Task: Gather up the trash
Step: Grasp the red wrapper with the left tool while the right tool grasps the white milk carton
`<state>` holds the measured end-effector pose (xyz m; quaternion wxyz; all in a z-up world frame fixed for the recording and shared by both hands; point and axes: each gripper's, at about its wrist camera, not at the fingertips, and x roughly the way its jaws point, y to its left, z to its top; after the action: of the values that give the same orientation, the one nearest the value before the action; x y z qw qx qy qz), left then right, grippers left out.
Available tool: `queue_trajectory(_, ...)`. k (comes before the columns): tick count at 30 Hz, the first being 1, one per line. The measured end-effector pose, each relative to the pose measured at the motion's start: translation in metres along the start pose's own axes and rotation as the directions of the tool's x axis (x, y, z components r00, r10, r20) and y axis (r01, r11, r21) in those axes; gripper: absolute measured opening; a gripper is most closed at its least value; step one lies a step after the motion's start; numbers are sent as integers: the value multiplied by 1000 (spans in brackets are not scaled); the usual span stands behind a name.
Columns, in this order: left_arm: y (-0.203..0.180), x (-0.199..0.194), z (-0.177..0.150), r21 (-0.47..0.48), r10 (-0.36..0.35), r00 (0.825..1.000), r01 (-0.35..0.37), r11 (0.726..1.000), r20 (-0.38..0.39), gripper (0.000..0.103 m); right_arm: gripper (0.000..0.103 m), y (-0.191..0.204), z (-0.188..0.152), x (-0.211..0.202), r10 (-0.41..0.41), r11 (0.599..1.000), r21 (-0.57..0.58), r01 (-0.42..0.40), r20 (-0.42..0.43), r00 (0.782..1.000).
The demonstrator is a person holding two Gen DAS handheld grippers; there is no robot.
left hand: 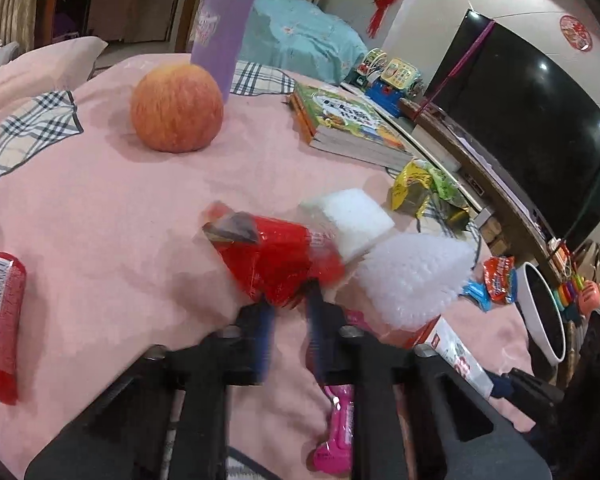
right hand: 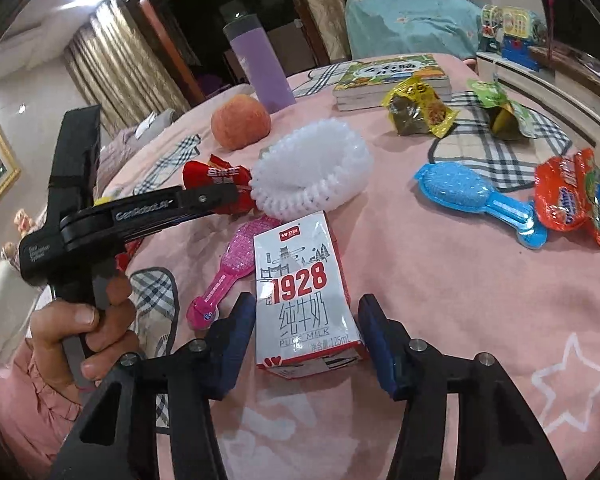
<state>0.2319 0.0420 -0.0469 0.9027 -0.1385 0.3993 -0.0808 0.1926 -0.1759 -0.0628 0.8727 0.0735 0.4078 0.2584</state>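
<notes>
2 grippers, left gripper (left hand: 290,304) jaws pinching red wrapper (left hand: 274,258), right gripper (right hand: 306,316) jaws wide around milk carton (right hand: 306,296), untouched

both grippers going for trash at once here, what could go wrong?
1. The left gripper pinches only the edge of the red wrapper; thin film may slip out.
2. The white foam net touches that wrapper and may drag along.
3. The right gripper straddles the milk carton, its pads not yet pressing; the carton lies skewed and could twist.

Pink brush (left hand: 336,428) half behind jaws (blurred); bin (left hand: 542,316) edge-cropped
</notes>
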Motion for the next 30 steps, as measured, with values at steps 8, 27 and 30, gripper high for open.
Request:
queue_trajectory(8, -5, -29, -19, 11, -31, 999, 31, 999, 14, 9, 53, -7, -11, -28, -5, 999, 40, 3, 47, 999)
queue_trajectory(27, -99, -73, -73, 178, -192, 981, 195, 965, -35, 8, 52, -59, -43, -106, -118, 983, 158, 94, 151, 982)
queue_trajectory(30, -109, -70, -80, 193, -196, 979, 204, 960, -58, 8, 52, -65, -50, -104, -125, 982, 160, 104, 124, 984)
